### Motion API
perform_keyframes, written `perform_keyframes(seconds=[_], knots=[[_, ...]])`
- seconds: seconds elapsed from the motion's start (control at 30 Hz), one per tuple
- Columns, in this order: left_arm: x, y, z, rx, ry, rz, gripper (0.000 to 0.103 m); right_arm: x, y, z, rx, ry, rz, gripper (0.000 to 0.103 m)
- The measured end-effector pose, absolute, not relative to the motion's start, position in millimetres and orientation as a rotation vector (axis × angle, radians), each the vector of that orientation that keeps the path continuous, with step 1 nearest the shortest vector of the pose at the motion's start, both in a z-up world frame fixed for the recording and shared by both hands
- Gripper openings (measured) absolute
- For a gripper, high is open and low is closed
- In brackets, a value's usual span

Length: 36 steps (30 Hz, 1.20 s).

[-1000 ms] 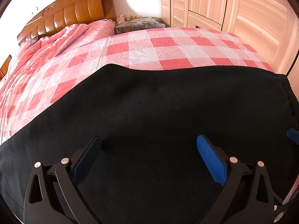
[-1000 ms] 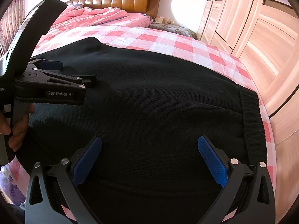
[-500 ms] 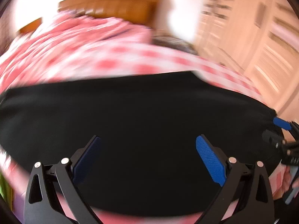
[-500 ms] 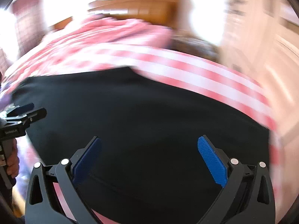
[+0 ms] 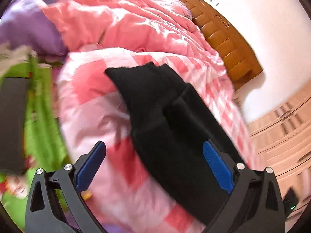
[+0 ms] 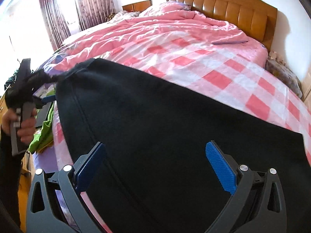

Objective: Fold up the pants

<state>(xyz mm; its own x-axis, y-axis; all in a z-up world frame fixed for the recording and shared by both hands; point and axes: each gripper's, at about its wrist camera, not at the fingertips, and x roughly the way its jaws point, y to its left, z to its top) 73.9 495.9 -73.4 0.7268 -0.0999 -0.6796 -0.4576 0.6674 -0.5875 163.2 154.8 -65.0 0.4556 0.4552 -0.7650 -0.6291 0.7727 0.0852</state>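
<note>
Black pants (image 6: 155, 128) lie flat on the pink checked bedspread (image 6: 223, 77), folded lengthwise. In the left wrist view the pants (image 5: 167, 116) run away from me as a long strip, leg ends at the far end. My left gripper (image 5: 153, 165) is open and empty, above the near part of the pants' left edge. It also shows in the right wrist view (image 6: 41, 95), hand-held at the left, by the leg-end corner. My right gripper (image 6: 155, 167) is open and empty, just above the wide part of the pants.
A crumpled pink quilt (image 6: 155, 25) covers the far side of the bed before the wooden headboard (image 6: 233, 13). Green cloth (image 5: 38, 116) and purple fabric (image 5: 29, 29) lie off the bed's left edge. A wardrobe (image 5: 287, 136) stands at the right. Curtains (image 6: 77, 9) hang at the far left.
Both grippers have swung left along the pants. My left gripper has gone toward the leg ends and now looks along the strip. Both stay open.
</note>
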Motion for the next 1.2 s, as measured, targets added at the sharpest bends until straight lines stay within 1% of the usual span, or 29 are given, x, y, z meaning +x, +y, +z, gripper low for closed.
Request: perform_keyframes(seconds=[0.1, 0.2, 0.3, 0.4, 0.43, 0.5, 0.57, 0.6, 0.63, 0.67, 0.73, 0.83, 0.9, 1.0, 1.03, 1.1, 1.2], knots=[[83, 510, -79, -0.859, 0.716, 0.210, 0.099, 166, 156, -73, -0.214, 0.888, 0.652, 0.099], [87, 517, -72, -0.886, 0.661, 0.173, 0.099, 171, 158, -84, -0.211, 0.916, 0.641, 0.099], [93, 513, -70, -0.896, 0.653, 0.134, 0.098, 175, 156, -89, -0.181, 0.935, 0.638, 0.099], [108, 504, -85, -0.885, 0.722, 0.133, 0.098, 175, 157, -90, -0.186, 0.932, 0.635, 0.099], [111, 503, -91, -0.883, 0.721, 0.137, 0.100, 174, 157, -90, -0.186, 0.929, 0.637, 0.099], [111, 501, -93, -0.883, 0.683, 0.141, 0.101, 173, 156, -90, -0.184, 0.925, 0.639, 0.099], [114, 498, -89, -0.872, 0.658, 0.121, 0.089, 172, 156, -90, -0.179, 0.922, 0.640, 0.099], [117, 499, -87, -0.860, 0.664, 0.148, 0.066, 172, 156, -90, -0.178, 0.921, 0.640, 0.099], [121, 501, -87, -0.845, 0.681, 0.175, 0.035, 171, 156, -89, -0.179, 0.921, 0.640, 0.099], [125, 506, -88, -0.852, 0.680, 0.160, 0.029, 171, 156, -89, -0.178, 0.923, 0.636, 0.099], [124, 503, -83, -0.835, 0.653, 0.176, 0.026, 171, 159, -80, -0.173, 0.900, 0.647, 0.099], [120, 481, -63, -0.653, 0.633, 0.261, 0.025, 177, 175, -64, -0.207, 0.833, 0.669, 0.099], [116, 469, -48, -0.581, 0.612, 0.290, 0.025, 191, 190, -65, -0.243, 0.869, 0.688, 0.099], [117, 454, -23, -0.507, 0.584, 0.291, 0.025, 213, 212, -94, -0.378, 0.989, 0.615, 0.099], [118, 444, -12, -0.459, 0.575, 0.291, 0.025, 212, 213, -98, -0.395, 0.949, 0.626, 0.099], [114, 420, 12, -0.348, 0.552, 0.287, 0.025, 211, 210, -98, -0.391, 0.946, 0.634, 0.099], [107, 375, 41, -0.224, 0.506, 0.252, 0.025, 209, 187, -81, -0.315, 0.936, 0.624, 0.099]])
